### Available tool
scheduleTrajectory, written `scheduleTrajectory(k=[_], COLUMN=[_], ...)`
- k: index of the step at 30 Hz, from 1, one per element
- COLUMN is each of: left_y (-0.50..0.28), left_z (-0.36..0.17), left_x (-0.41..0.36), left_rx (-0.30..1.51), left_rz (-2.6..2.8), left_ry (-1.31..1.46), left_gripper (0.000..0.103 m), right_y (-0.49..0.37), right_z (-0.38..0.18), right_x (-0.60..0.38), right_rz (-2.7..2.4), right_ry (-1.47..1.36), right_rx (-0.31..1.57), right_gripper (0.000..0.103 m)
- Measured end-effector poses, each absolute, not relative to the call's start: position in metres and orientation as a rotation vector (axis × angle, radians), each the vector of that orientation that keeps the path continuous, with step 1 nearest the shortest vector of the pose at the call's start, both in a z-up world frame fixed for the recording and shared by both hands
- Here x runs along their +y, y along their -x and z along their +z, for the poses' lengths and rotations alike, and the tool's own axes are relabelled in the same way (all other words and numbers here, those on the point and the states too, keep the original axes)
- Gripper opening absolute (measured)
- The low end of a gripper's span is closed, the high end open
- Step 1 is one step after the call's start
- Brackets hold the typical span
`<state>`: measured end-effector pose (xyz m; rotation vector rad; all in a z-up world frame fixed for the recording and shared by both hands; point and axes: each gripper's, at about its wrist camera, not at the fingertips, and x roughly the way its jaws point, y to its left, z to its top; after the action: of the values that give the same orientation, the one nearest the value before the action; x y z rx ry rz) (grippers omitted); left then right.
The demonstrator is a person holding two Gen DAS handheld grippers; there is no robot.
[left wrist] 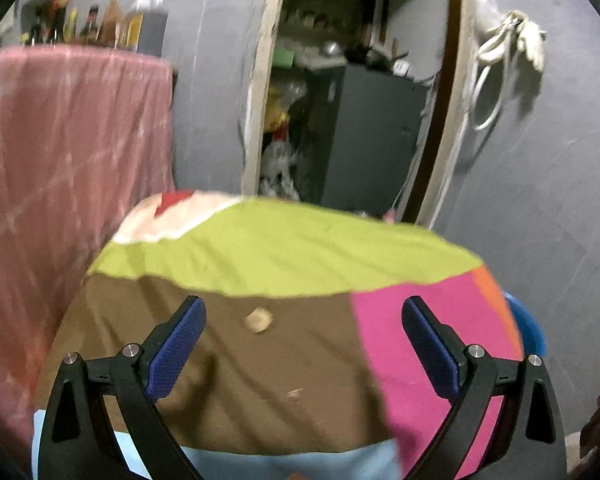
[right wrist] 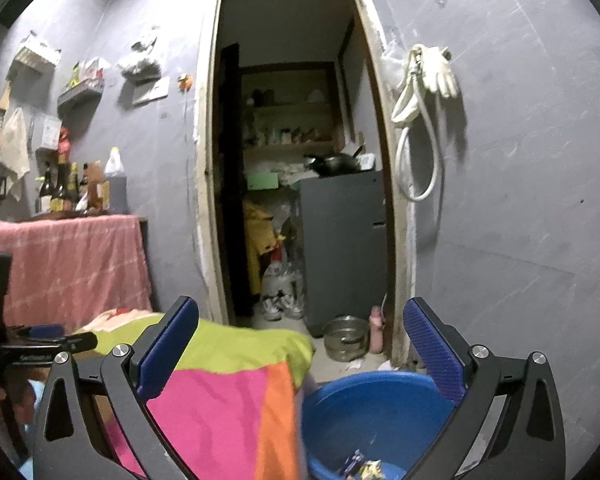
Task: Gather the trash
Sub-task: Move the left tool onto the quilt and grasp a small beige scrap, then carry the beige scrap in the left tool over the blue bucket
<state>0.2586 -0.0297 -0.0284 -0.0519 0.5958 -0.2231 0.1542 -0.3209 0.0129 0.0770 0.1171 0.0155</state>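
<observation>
1. grey walls and an open doorway [right wrist: 300, 160] close off the back of the room, and a patchwork cloth [left wrist: 284, 344] in brown, green and pink covers the surface in front.
2. left gripper [left wrist: 303, 312]: its blue fingers [left wrist: 180, 344] stand wide apart with nothing between them, aimed down at the brown patch.
3. right gripper [right wrist: 300, 320]: its fingers [right wrist: 432, 344] are also spread wide and empty, pointing nearly level toward the doorway and held above the blue tub [right wrist: 376, 416].
4. trash left on the cloth: a small tan crumpled scrap [left wrist: 259, 319] lies just ahead of the left fingers, and a smaller pale bit [left wrist: 295, 394] lies nearer the camera, between the finger bases. neither is touched.
5. the blue tub stands on the floor just beside the cloth's pink and orange edge. at its bottom lie a few wrappers [right wrist: 362, 468], one bluish and one yellowish, so some collecting looks done.
6. my judgement: the task is partway through, with at least those two scraps to pick up and drop in the tub.
7. farther off, a metal bowl [right wrist: 346, 338] sits on the floor by the doorway. whether anything is in it is too unclear to tell.
</observation>
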Motion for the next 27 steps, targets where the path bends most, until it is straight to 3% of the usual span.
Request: scheduleTrajectory(k=[2,4,6,15,22,27], left_y=[-0.271,-0.281,-0.291,-0.321,-0.322,-0.313], left_z=[-0.040,-0.049,-0.055,-0.074,-0.076,-0.068], left_x=[-0.023,-0.018,-0.015,-0.018,-0.021,-0.031], left_rx=[0.646,0.685,0.725,0.856,0.889,0.858], left_rz=[-0.222,-0.238,-0.254,-0.243,-0.191,-0.209], left_ry=[0.064,0.086,0.095,0.060,0.034,0.016], left_gripper=[0.095,0.087,0.064,0.028,0.014,0.012], right_y=[-0.158,-0.163,-0.168,-0.174,-0.170,-0.162], right_z=[0.008,0.003,-0.001,-0.009,-0.009,-0.007], right_x=[-0.317,-0.315,-0.315,-0.321,-0.327,-0.334], right_rz=[0.026,0.034,0.039,0.046,0.046,0.043], right_ry=[-0.080,-0.085,-0.088,-0.099,-0.113,-0.119], right_rx=[0.136,0.153,0.170,0.197,0.195,0.179], right_gripper=[0.103,0.103,0.103,0.103,0.103,0.103])
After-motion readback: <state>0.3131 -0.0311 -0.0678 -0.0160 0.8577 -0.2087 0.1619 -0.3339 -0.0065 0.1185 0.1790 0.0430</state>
